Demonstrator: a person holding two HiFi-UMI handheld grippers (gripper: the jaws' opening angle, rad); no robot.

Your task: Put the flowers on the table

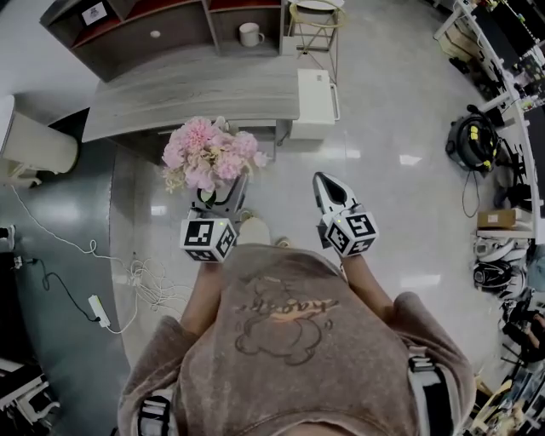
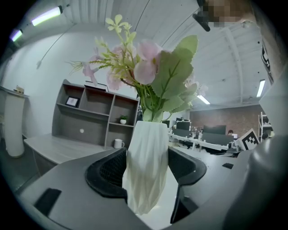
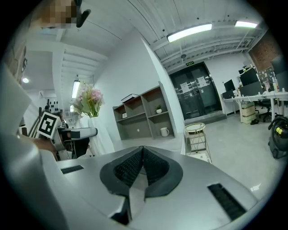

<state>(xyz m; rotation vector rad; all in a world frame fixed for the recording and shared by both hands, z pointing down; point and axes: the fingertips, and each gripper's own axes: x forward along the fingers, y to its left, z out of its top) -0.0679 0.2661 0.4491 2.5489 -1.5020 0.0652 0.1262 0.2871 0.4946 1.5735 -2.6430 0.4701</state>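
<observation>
A bunch of pink flowers (image 1: 209, 153) stands in a white ribbed vase (image 2: 146, 166). My left gripper (image 1: 223, 195) is shut on the vase, both black pads pressed against its sides, and carries it in the air in front of the grey wooden table (image 1: 196, 89). In the left gripper view the pink flowers (image 2: 145, 63) and green leaves rise above the jaws. My right gripper (image 1: 324, 189) hangs beside it to the right, shut with nothing between its pads. In the right gripper view the right gripper (image 3: 142, 167) points toward the table, and the flowers (image 3: 90, 99) show at the left.
A shelf unit (image 1: 153, 30) with a white mug (image 1: 250, 34) stands behind the table. A white cabinet (image 1: 313, 98) and a wire side table (image 1: 315, 21) stand at the table's right end. Cables and a power strip (image 1: 99, 310) lie on the floor at left.
</observation>
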